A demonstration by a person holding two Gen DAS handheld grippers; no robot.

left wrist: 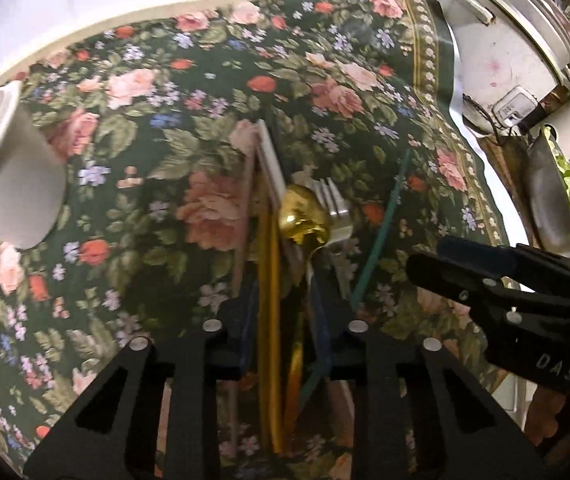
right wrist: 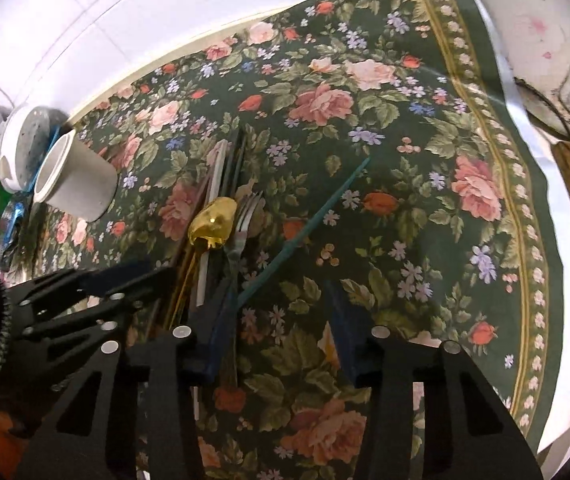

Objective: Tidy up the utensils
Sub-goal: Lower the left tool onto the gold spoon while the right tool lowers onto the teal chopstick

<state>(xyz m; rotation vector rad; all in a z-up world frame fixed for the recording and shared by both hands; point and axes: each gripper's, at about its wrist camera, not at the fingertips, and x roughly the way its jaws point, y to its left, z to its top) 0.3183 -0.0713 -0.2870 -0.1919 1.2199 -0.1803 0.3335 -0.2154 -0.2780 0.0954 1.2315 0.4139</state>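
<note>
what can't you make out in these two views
- Utensil handles: left wrist view, lower ends hidden behind the left gripper.
- Cup inside: both views show only its side and rim.
- Right gripper: right wrist view, open and empty.
- Fork: right wrist view, tines blurred.
</note>
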